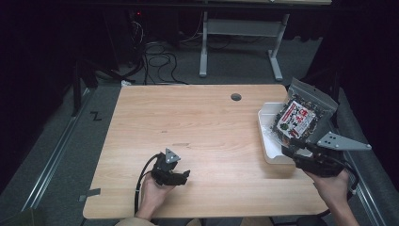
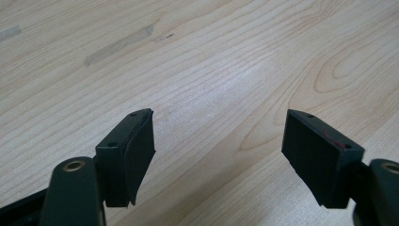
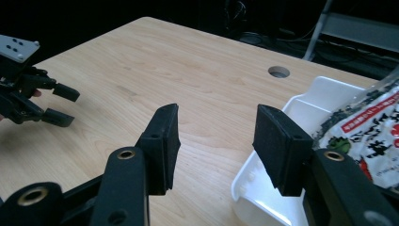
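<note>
A: What is on the left of the pale wooden table (image 1: 202,132)?

B: The left gripper (image 1: 178,176), black with a grey three-cornered plate on top, held in the person's left hand (image 1: 153,190) near the table's front edge, left of its middle. In the left gripper view its jaws stand wide apart with only bare wood grain between them.

A: And further right?

B: A round cable hole (image 1: 236,97) near the back edge. Then a white rectangular plastic tray (image 1: 268,141) lies along the right edge.

A: Where is the bag?

B: The clear plastic snack bag with a white and red label (image 1: 301,115) leans in the tray, its top rising past the right edge.

A: The right gripper?

B: The right gripper (image 1: 294,146) is at the tray's near end, just below the bag. In the right gripper view its jaws are released, gripping nothing, the tray's corner beside the right jaw.
</note>
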{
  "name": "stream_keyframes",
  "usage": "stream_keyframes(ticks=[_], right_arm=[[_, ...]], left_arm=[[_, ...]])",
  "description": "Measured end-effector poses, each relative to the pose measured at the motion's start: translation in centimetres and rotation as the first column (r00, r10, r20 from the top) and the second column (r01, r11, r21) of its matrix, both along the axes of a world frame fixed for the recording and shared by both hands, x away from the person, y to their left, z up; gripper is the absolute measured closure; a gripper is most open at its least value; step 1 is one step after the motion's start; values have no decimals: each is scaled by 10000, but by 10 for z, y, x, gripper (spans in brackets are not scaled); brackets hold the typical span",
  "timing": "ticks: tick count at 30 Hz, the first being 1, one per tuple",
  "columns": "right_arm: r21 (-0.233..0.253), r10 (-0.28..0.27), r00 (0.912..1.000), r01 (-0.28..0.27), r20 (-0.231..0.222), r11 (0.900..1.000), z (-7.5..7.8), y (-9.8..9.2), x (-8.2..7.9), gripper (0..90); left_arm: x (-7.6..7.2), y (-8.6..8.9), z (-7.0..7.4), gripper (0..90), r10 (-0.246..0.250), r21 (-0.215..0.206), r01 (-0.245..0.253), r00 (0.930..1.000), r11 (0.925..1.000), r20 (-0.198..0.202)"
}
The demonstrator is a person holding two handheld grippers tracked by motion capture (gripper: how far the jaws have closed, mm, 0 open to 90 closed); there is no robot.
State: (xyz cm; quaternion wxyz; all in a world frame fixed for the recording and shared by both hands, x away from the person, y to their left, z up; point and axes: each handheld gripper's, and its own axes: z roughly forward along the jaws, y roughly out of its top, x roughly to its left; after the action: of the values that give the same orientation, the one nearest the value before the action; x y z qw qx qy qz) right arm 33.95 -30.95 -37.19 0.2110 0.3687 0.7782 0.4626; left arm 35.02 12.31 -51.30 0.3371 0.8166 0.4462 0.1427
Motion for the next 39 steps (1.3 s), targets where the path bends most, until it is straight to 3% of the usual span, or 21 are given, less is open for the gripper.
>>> stream_keyframes(ticks=[10,23,30,39], right_arm=[[-57,442,9990,-442,-36,9990,-7,22,3,519],[145,704,9973,-701,-207,9974,-15,42,5,501],[4,977,9951,-977,-162,9952,-18,55,5,498],[-7,1035,9931,-1037,-542,9946,-34,72,12,474]], left_arm=[[-2,2,2,264,55,-234,-53,10000,9997,57],[1,-3,2,265,-89,-277,89,10000,9996,12],[2,-4,1,265,-144,-311,143,9999,9994,-38],[4,-5,1,267,-234,-300,232,9997,9993,-62]])
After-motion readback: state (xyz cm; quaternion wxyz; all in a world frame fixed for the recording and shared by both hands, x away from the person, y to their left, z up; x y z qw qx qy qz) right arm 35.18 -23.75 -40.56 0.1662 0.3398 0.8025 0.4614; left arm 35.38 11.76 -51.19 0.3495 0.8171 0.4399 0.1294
